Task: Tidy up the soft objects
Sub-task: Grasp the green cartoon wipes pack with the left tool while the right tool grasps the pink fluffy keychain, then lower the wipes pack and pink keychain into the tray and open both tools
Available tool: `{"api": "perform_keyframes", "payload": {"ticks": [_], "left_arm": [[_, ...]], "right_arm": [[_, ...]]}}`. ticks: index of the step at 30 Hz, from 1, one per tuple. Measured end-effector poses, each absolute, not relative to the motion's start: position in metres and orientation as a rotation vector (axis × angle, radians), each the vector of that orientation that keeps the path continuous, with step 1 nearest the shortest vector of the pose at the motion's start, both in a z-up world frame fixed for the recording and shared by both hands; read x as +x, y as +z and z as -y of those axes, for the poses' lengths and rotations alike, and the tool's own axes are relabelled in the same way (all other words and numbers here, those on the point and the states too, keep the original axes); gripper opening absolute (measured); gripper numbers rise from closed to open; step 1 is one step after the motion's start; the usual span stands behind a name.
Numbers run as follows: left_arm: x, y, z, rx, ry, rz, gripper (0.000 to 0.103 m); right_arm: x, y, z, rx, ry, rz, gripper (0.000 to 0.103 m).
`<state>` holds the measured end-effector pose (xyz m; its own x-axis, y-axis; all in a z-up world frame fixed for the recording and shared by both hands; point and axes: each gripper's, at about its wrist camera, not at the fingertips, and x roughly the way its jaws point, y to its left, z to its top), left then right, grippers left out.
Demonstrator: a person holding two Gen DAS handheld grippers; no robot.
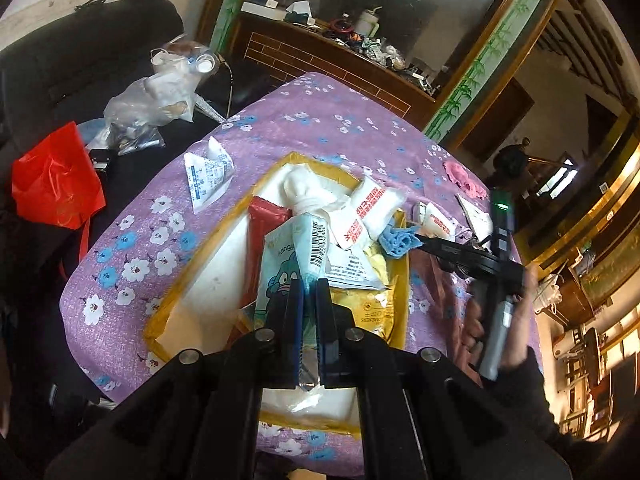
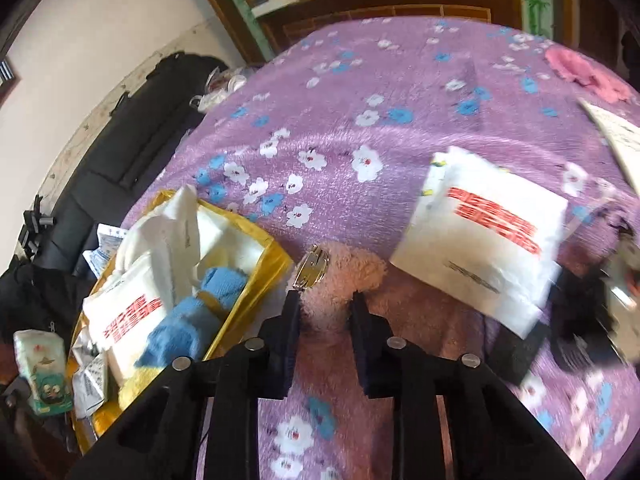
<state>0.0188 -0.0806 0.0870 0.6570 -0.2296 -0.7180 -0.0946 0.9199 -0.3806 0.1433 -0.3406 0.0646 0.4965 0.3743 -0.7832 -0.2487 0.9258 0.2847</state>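
Note:
In the left wrist view my left gripper [image 1: 309,286] is shut on a light blue cartoon packet [image 1: 294,256] and holds it over the yellow-rimmed box [image 1: 192,276], which holds white packs with red print [image 1: 362,212], a blue cloth [image 1: 398,240] and a white roll. In the right wrist view my right gripper [image 2: 325,300] is shut on a pink fluffy pouch [image 2: 340,276] with a metal clasp, lying on the purple floral cloth beside the box [image 2: 256,248]. A white pack with red print [image 2: 484,236] lies just right of it. The right gripper also shows in the left wrist view [image 1: 424,240].
A loose white packet [image 1: 208,176] lies on the cloth left of the box. A pink soft item [image 2: 588,72] lies at the far right edge. A black sofa with a red bag [image 1: 56,184] and clear plastic bags [image 1: 156,100] stands to the left. A wooden cabinet stands behind.

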Motion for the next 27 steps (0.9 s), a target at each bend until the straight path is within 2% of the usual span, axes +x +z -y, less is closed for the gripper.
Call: {"api": "perform_keyframes", "payload": {"ticks": [9,12,18,22,24,27], "left_arm": [[0.047,0.094,0.079,-0.314,-0.026,-0.861,0.003],[0.066,0.081,0.080,-0.315,-0.046,-0.927,0.003],[0.087,0.055,0.094,-0.250,-0.018,-1.004,0.003],[0.081,0.045,0.097,-0.311,-0.068,-1.031,0.003],[0.075,0.040,0.091,-0.362,-0.079,-1.034,0.004],[0.069,0.038,0.085,-0.406,-0.060,-1.015,0.006]], "right_arm": [[0.058,0.117,0.360,0.225,0.495,-0.852,0.021],[0.042,0.128,0.342,0.203,0.572,-0.835,0.021],[0.035,0.123,0.297,0.146,0.704,-0.849,0.021],[0.047,0.110,0.268,0.059,0.672,-0.876,0.022],[0.049,0.101,0.260,0.042,0.668,-0.885,0.024],[0.054,0.097,0.254,0.071,0.671,-0.895,0.038]]}}
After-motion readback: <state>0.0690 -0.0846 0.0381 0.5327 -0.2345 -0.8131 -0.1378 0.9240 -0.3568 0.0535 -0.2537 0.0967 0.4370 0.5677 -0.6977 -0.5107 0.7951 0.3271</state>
